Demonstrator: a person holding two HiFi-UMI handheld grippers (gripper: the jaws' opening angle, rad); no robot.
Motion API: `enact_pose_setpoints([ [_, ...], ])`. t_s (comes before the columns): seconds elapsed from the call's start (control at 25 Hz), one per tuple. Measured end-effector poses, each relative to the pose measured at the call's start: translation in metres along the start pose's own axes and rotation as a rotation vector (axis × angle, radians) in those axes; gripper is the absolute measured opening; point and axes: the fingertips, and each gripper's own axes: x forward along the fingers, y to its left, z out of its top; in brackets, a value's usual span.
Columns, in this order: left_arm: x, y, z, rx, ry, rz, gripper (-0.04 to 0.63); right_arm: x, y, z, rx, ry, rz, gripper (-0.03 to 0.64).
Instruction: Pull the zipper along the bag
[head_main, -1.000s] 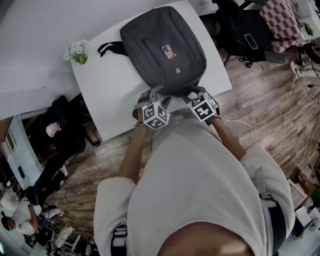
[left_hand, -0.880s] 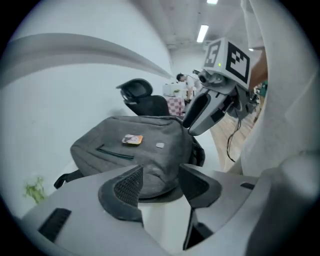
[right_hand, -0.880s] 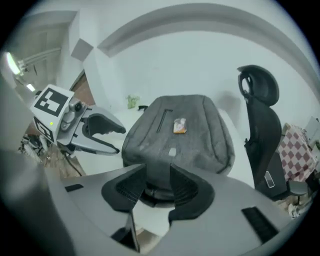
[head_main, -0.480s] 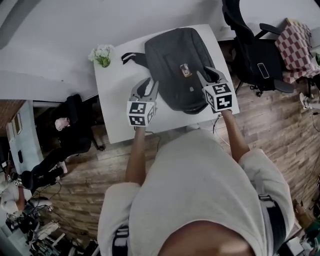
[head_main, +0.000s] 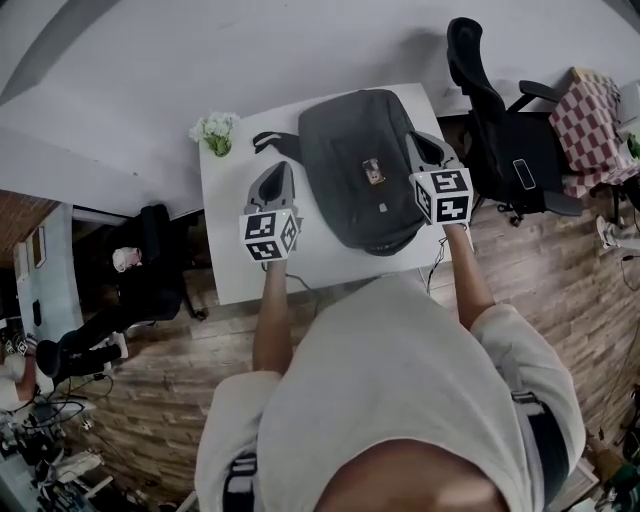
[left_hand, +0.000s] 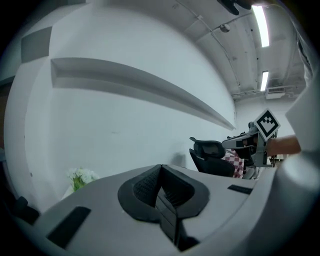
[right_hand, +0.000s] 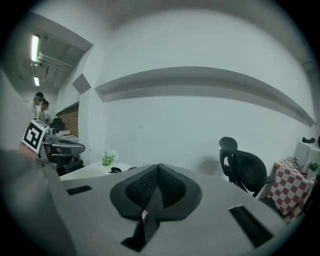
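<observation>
A dark grey backpack (head_main: 365, 170) lies flat on the white table (head_main: 232, 262), with a small tag (head_main: 373, 170) on its front. My left gripper (head_main: 281, 168) is raised over the table just left of the bag, clear of it. My right gripper (head_main: 420, 142) hangs over the bag's right edge. Both point roughly level toward the far wall. In the left gripper view the jaws (left_hand: 160, 171) have just closed and hold nothing. The right gripper view shows the same: my right gripper (right_hand: 158, 169) is shut and empty. The bag is in neither gripper view.
A small pot of white flowers (head_main: 215, 130) stands at the table's far left corner, and the bag's black strap (head_main: 268, 141) trails beside it. A black office chair (head_main: 492, 105) and a chequered cloth (head_main: 600, 108) stand to the right. A person sits at the left, on the wooden floor (head_main: 160, 380).
Both grippers have lifted from the bag's near edge and spread to either side of it. Their jaws, open before, are now shut on nothing.
</observation>
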Motion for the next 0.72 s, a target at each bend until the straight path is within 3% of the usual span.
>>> enact_pose_setpoints([
  [0.72,0.002,0.001,-0.004,0.012,0.003,0.006,0.026,0.0,0.005,-0.014,-0.016,0.021,0.004,0.014],
])
